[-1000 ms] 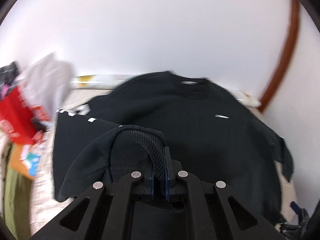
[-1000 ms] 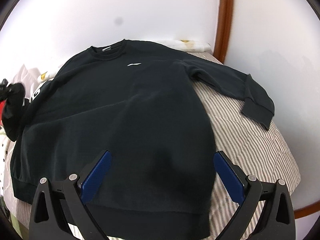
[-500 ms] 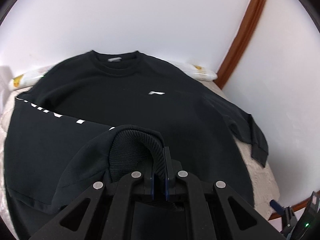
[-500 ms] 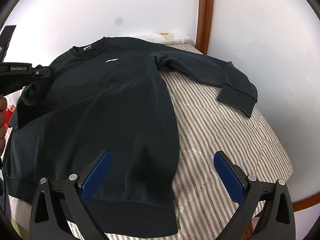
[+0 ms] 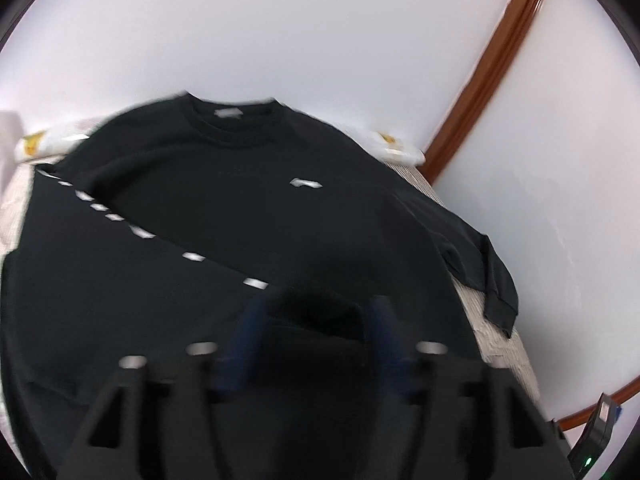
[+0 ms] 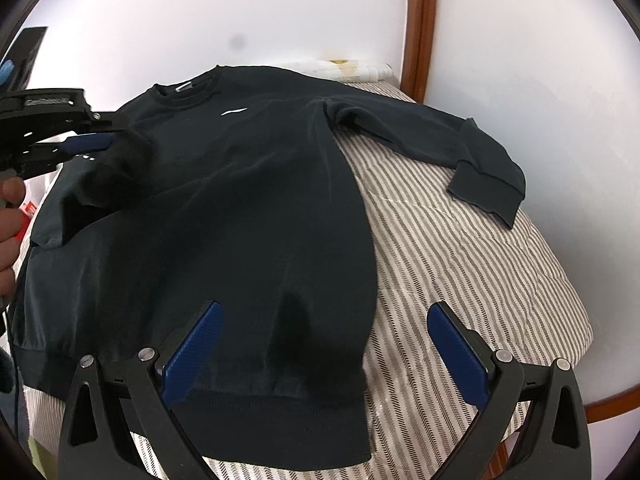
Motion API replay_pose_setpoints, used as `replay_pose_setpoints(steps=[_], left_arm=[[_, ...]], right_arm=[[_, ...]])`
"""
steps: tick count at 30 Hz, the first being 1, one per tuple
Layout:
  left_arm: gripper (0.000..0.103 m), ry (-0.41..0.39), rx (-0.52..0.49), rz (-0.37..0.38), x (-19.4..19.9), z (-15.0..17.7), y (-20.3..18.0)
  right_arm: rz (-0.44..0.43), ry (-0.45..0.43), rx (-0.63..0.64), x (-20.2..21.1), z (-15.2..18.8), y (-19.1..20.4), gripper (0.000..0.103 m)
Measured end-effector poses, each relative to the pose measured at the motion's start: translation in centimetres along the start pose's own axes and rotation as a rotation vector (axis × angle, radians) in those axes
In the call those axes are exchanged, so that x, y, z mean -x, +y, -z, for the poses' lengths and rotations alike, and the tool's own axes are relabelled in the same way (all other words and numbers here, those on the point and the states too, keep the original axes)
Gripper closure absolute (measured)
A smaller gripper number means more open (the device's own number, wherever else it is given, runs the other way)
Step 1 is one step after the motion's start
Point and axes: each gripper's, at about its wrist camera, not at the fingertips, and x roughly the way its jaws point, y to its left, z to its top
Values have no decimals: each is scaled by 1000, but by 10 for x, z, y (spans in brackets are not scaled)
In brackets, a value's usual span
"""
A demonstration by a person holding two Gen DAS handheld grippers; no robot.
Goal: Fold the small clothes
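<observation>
My left gripper [image 5: 316, 332] jaws have just been opening around the black sweatshirt's ribbed cuff [image 5: 316, 312], right gripper [image 6: 320, 340] jaws spread empty above its hem on the striped bed [image 6: 460, 264].

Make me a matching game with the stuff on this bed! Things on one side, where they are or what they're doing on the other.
Things:
1. black sweatshirt
2. left cuff
3. right sleeve
4. right tongs

States:
A. stretched out flat on the striped cover
B. open, hovering over the bottom hem
C. spread front-up across the bed
D. between the just-opened left tongs, over the chest

Pairs: 1-C, 2-D, 3-A, 4-B
</observation>
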Motion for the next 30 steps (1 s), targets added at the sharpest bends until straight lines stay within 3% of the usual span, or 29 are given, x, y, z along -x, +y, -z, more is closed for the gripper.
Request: replay_pose_setpoints(steps=[6, 9, 11, 15, 18, 27, 30], left_arm=[[34, -63, -3, -95, 46, 24, 51], [34, -66, 27, -164, 64, 40, 86], [34, -60, 59, -227, 77, 57, 112], [35, -29, 126, -288, 90, 92, 154], [35, -2, 167, -324, 97, 121, 176], [36, 36, 151, -372, 95, 164, 189], [42, 39, 156, -379, 92, 169, 190]], right_arm=[[11, -18, 45, 2, 7, 3, 3], [4, -10, 45, 2, 13, -2, 11], [2, -7, 50, 1, 17, -4, 13], [18, 7, 62, -5, 27, -6, 25], [35, 17, 73, -11, 35, -8, 27], [-48, 13, 32, -18, 53, -24, 28], [-74, 20, 7, -23, 55, -27, 29]])
